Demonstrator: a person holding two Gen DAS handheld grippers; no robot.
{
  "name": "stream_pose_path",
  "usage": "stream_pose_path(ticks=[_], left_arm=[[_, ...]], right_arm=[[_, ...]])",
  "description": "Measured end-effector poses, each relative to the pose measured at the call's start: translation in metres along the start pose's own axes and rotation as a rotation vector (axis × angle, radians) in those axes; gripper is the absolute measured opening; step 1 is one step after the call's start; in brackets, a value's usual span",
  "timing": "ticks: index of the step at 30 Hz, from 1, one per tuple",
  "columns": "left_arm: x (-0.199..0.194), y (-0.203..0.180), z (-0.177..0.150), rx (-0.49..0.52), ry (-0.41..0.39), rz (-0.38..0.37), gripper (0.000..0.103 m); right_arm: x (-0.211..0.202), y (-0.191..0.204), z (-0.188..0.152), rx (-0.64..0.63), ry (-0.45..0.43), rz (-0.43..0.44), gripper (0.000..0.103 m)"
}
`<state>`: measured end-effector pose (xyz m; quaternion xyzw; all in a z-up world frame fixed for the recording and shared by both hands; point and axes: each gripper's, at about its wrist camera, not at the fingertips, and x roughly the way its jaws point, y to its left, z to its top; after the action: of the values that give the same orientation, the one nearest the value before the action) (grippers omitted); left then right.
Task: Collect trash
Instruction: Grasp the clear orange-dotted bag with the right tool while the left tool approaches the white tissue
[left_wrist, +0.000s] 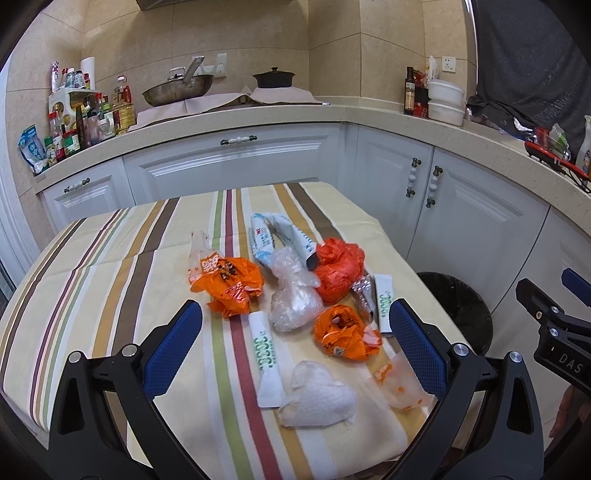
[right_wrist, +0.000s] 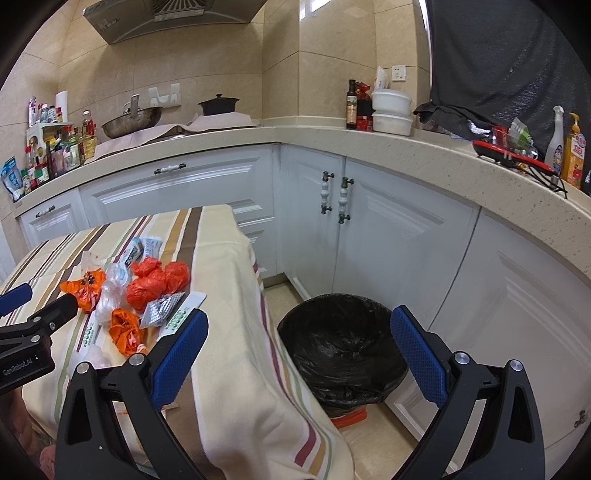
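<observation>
Both hand-held grippers gape empty; only the right wrist view shows the bin's (right_wrist: 341, 347) interior.

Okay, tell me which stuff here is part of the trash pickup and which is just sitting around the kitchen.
Part of the job:
orange bags
red bag
clear plastic wad
white sleeves
blister pack
lined bin

Just lying about:
wok
black pot
oil bottle
white containers
soap bottle

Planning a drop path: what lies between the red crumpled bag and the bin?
Right wrist view: from red crumpled bag to bin, only a foil blister pack, then bare tablecloth.
</observation>
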<state>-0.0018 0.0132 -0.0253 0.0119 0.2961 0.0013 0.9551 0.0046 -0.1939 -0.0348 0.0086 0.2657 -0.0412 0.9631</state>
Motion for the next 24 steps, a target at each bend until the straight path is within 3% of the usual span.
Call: stream_pose_path(ticks=[14, 24], left_arm=[[-0.002, 0.04, -0.028, 0.015, 0.053, 0.048, 0.099], [-0.003, 0.054, -0.042, 0.007, 0.08, 0.032, 0.099]], right_arm=[[0.007, 0.07, -0.022, -0.118, 0.049, 0.234, 0.096], [0.025, 0.081, -0.041, -0.116, 0.114, 0.293, 0.095]])
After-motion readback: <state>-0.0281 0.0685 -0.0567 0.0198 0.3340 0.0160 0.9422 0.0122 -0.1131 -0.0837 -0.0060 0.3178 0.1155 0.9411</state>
